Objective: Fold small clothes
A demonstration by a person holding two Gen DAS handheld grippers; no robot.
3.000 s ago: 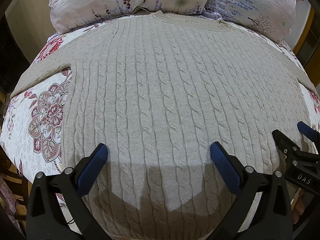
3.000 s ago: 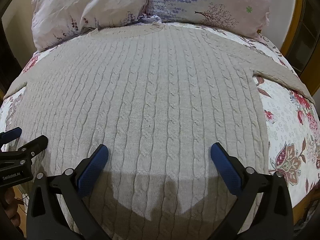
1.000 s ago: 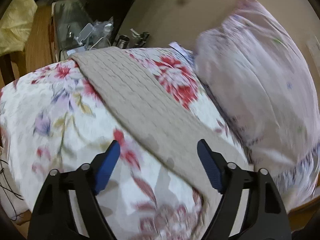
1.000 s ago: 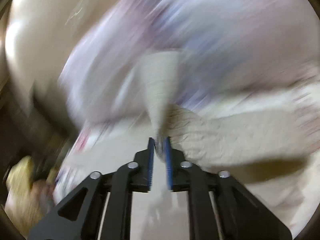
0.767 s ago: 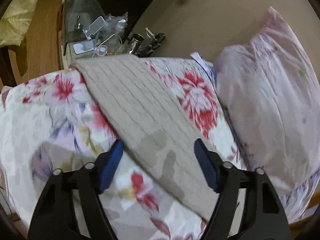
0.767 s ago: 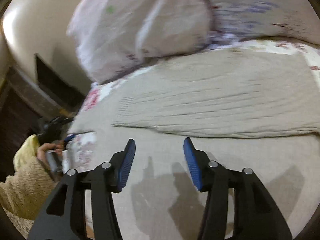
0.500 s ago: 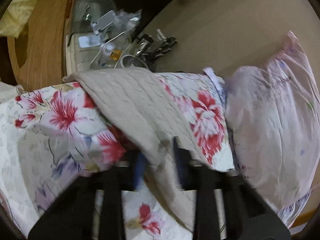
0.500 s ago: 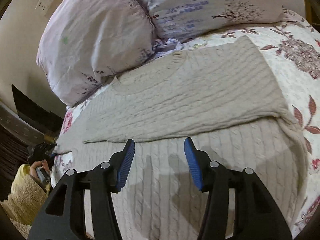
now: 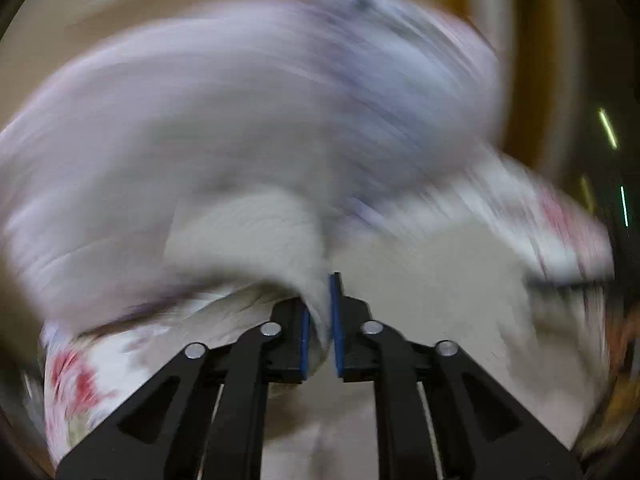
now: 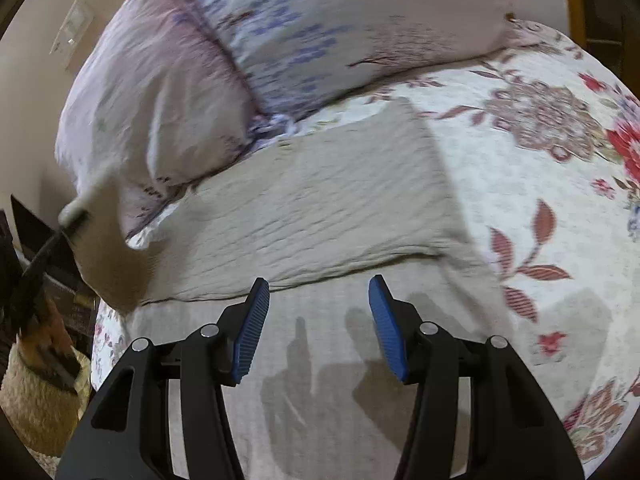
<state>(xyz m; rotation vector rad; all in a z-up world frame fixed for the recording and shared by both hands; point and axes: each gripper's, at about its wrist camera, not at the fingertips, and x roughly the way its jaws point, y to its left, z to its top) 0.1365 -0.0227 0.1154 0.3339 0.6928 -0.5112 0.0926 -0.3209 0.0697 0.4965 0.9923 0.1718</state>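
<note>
A beige cable-knit sweater (image 10: pixel 320 312) lies on the floral bedspread (image 10: pixel 532 168). Its right sleeve (image 10: pixel 340 208) is folded flat across the chest. My right gripper (image 10: pixel 318 322) is open and empty just above the sweater's body. My left gripper (image 9: pixel 319 320) is shut on the left sleeve (image 9: pixel 256 236) and holds it lifted off the bed; that view is heavily blurred. In the right wrist view the raised left sleeve (image 10: pixel 104 248) and the left gripper (image 10: pixel 70 218) show at the far left.
Two pale floral pillows (image 10: pixel 280 40) lie at the head of the bed behind the sweater. The person's arm in a fuzzy yellow sleeve (image 10: pixel 36 392) is at the lower left. The bed's left edge drops to dark furniture.
My left gripper has closed on the left sleeve and swung it up off the bed. My right gripper stays open over the sweater and has turned slightly.
</note>
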